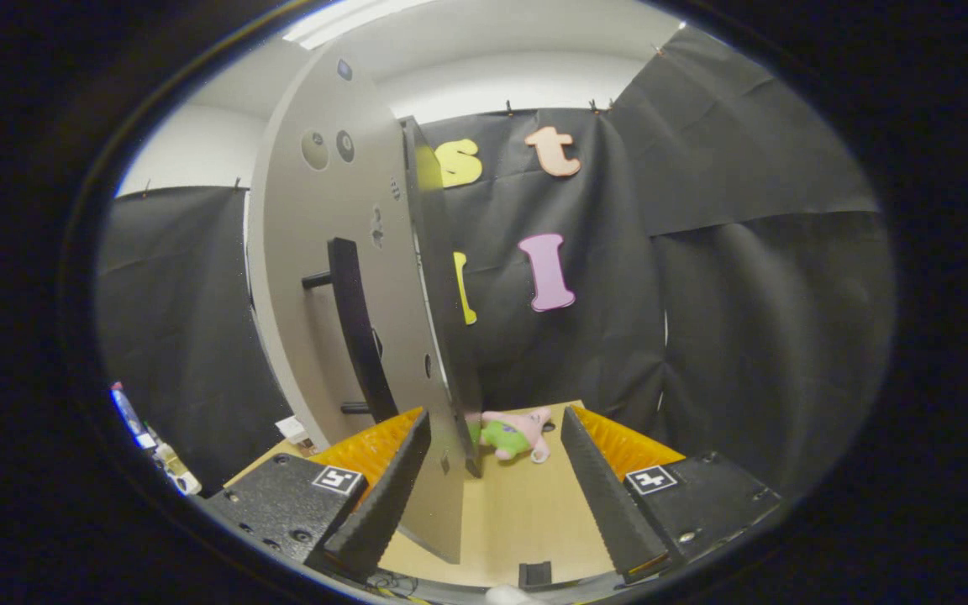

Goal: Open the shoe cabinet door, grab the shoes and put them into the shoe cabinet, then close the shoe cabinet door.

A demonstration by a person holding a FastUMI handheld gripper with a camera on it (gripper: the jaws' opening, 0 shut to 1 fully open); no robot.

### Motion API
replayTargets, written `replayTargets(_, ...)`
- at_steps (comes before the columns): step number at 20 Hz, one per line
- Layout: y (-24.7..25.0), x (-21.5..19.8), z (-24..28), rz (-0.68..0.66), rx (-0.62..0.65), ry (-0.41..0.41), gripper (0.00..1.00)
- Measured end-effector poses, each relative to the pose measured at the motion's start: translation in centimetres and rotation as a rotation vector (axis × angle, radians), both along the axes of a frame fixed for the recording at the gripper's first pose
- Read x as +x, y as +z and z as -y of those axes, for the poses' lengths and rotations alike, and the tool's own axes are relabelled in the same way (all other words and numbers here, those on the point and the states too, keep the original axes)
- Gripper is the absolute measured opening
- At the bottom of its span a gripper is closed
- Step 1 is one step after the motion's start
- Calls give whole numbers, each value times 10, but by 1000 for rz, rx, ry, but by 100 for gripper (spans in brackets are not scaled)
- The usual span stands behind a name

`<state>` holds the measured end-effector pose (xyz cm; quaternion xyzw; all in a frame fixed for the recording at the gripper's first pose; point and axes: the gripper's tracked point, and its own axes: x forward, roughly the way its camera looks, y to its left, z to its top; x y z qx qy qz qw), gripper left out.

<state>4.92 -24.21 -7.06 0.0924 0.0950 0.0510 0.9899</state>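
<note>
The shoe cabinet door (pixel 324 277) is a pale grey panel that stands upright and is seen almost edge on. Its black bar handle (pixel 356 328) juts from the face to the left. The door's thin free edge (pixel 442 353) runs down between my fingers, close beside the left finger (pixel 391 487) and well apart from the right finger (pixel 597 487). My gripper (pixel 494 420) is open, its fingers spread wide and neither pressing on the door. What lies behind the panel is hidden.
A pink and green plush toy (pixel 513 434) lies on the light wooden tabletop (pixel 526 512) just beyond my fingertips, by the black cloth wall. Small bottles and boxes (pixel 156 454) sit low at the far left. A small black block (pixel 534 574) sits at the table's near edge.
</note>
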Motion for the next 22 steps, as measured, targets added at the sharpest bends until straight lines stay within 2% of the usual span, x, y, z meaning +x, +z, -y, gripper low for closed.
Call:
replayTargets(3,-3,6,-15,2,-25,20,99)
replayTargets(6,-4,11,-13,6,-71,-24,98)
replayTargets(10,-6,10,-18,-29,-68,-35,97)
replayTargets(14,-2,6,-23,-30,-147,-113,97)
replayTargets(22,-4,-5,-76,-56,-125,-143,96)
